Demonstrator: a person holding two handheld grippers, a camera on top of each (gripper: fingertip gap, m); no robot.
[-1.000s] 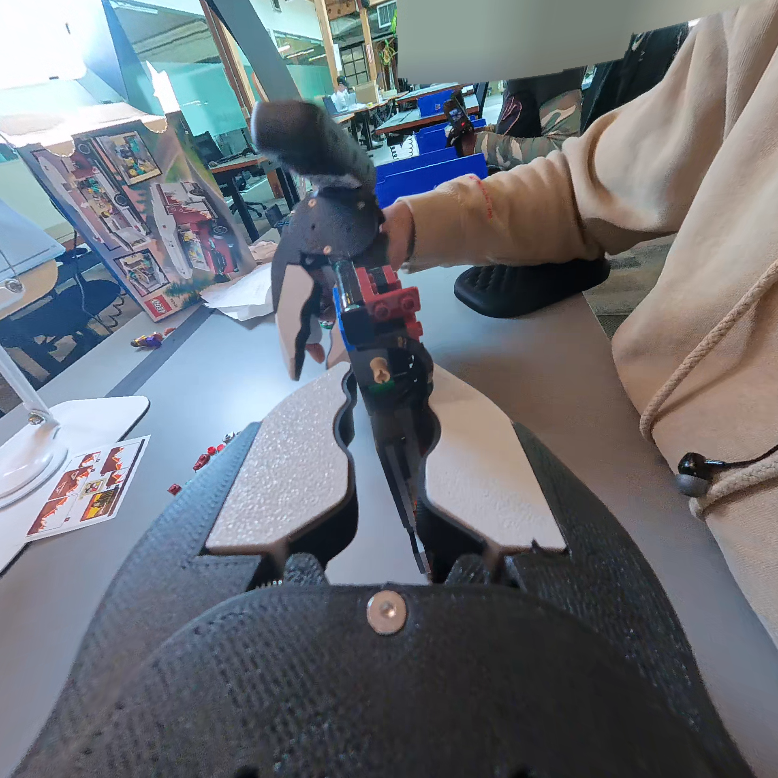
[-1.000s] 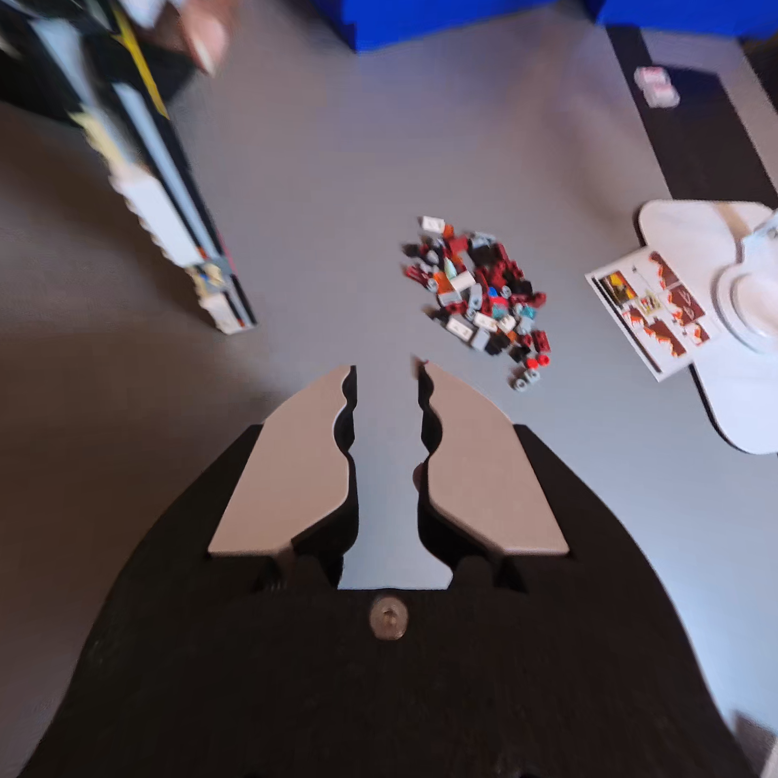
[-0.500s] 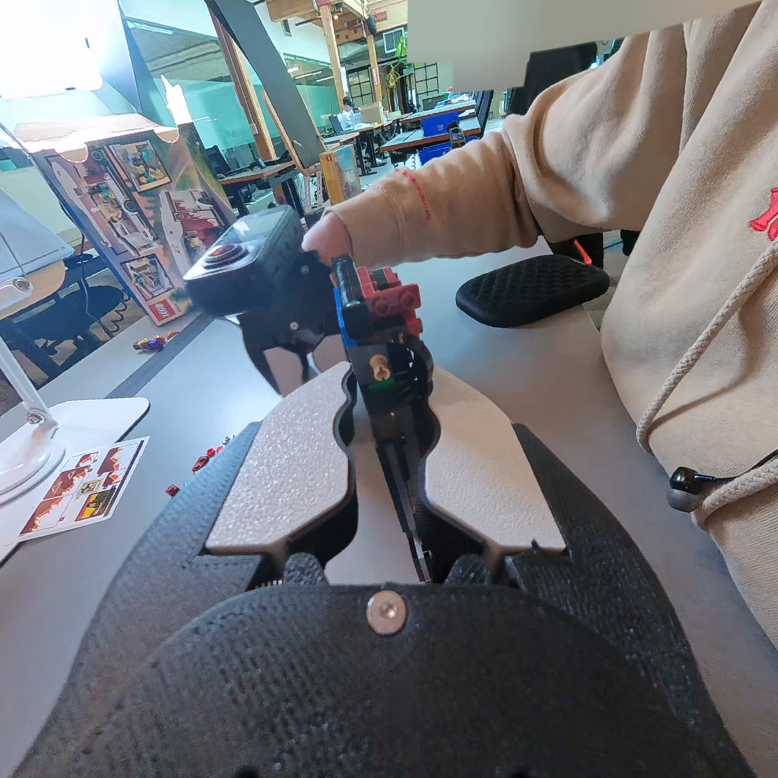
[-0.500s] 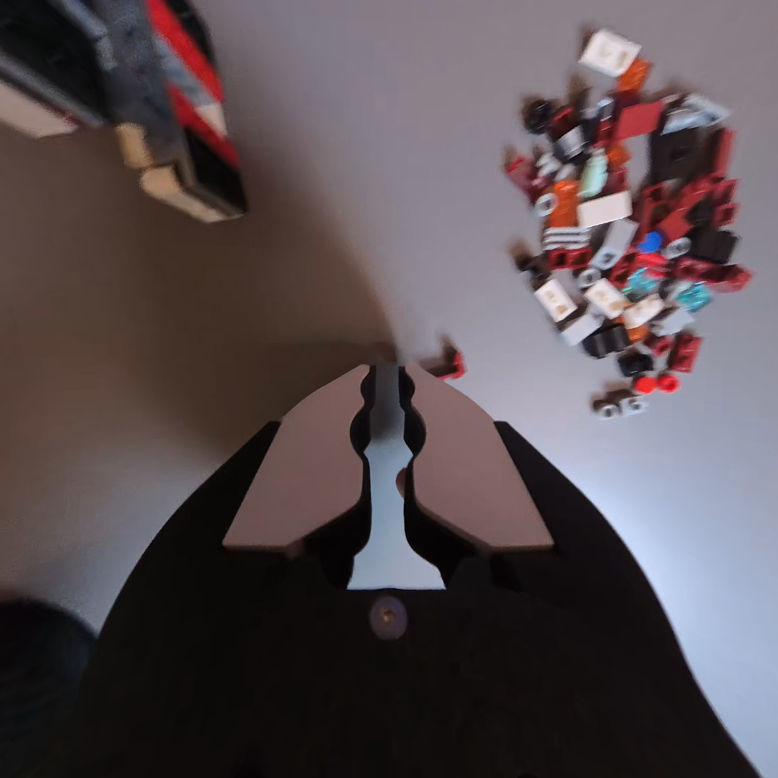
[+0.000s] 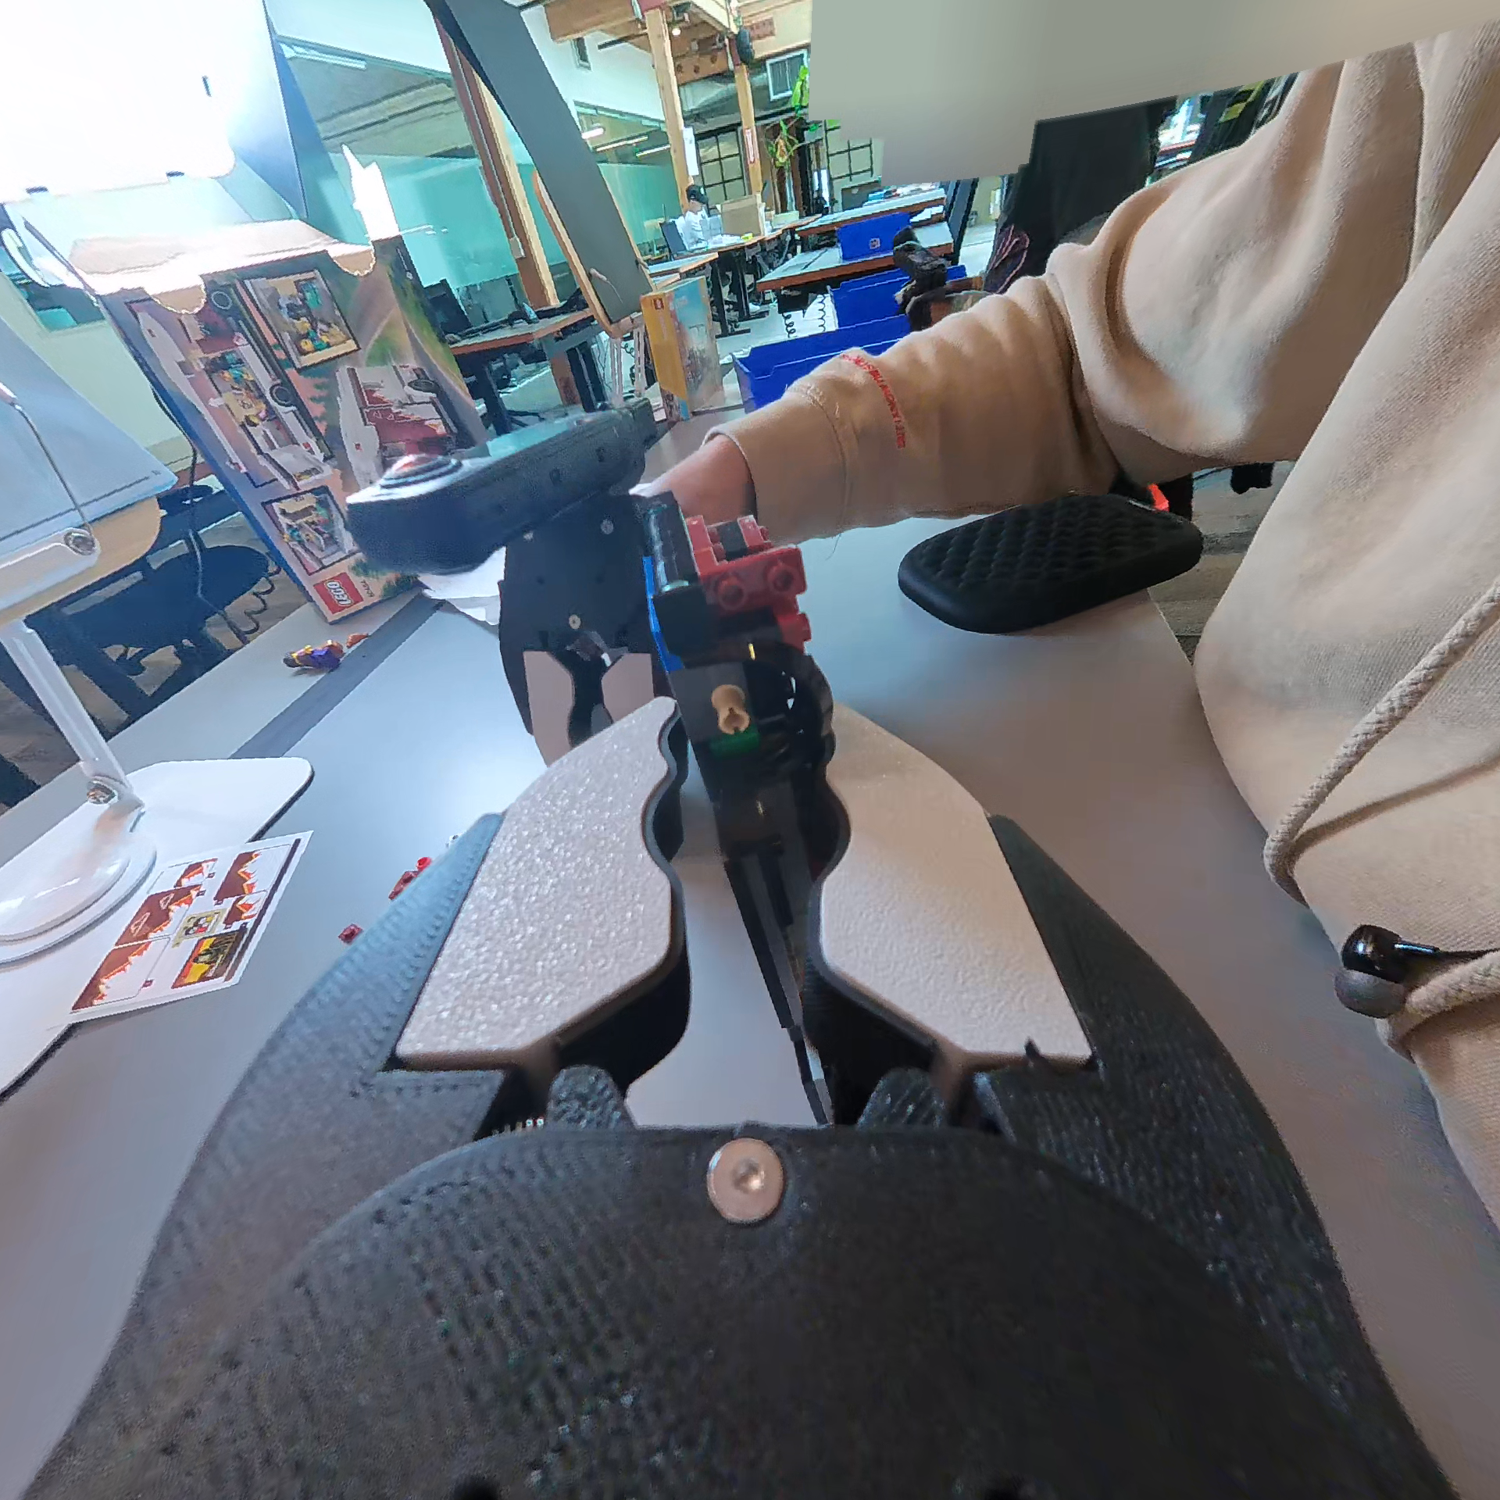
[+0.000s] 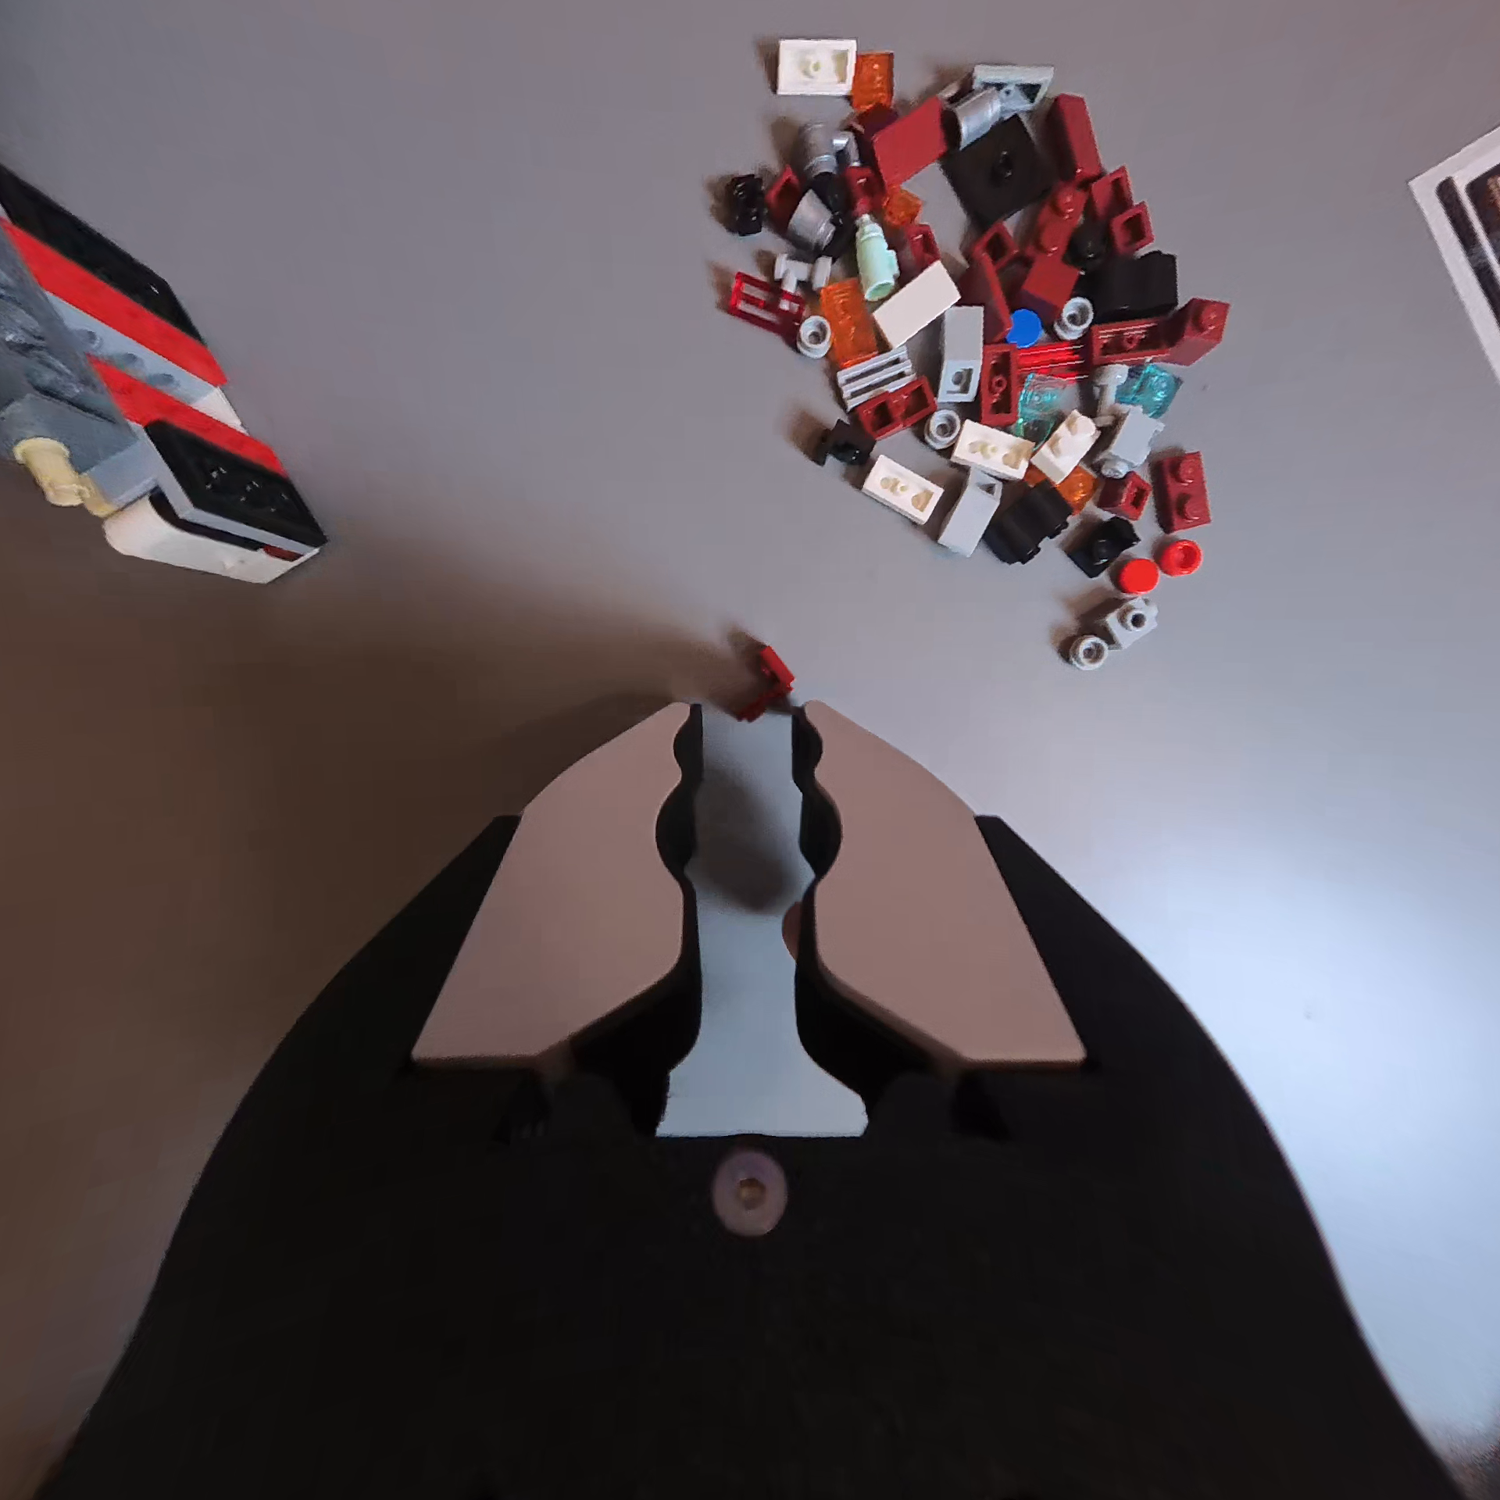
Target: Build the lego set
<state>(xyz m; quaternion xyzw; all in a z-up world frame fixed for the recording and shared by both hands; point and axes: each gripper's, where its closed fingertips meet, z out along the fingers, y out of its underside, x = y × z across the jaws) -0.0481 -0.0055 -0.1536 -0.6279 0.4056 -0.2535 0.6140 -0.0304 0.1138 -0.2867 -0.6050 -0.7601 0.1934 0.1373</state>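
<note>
Left gripper (image 5: 751, 722) clamped on a brick model (image 5: 734, 649), right gripper (image 6: 747, 710) partly open over the table (image 6: 487, 243), small red brick (image 6: 767, 682) loose at its tips, brick pile (image 6: 998, 325) beyond to the right.

In the left wrist view, a brick model (image 5: 734, 649) stood upright at frame centre between the left tool's (image 5: 751, 730) fingers. The right tool (image 5: 580, 698) was just behind it to the left, a toy box (image 5: 268, 422) in the upper left, and a sticker sheet (image 5: 191, 925) on the tabletop (image 5: 1015, 730) at lower left. In the right wrist view, a loose brick pile (image 6: 990, 325) lay in the upper right, with one small brick (image 6: 767, 682) at that tool's tips.
</note>
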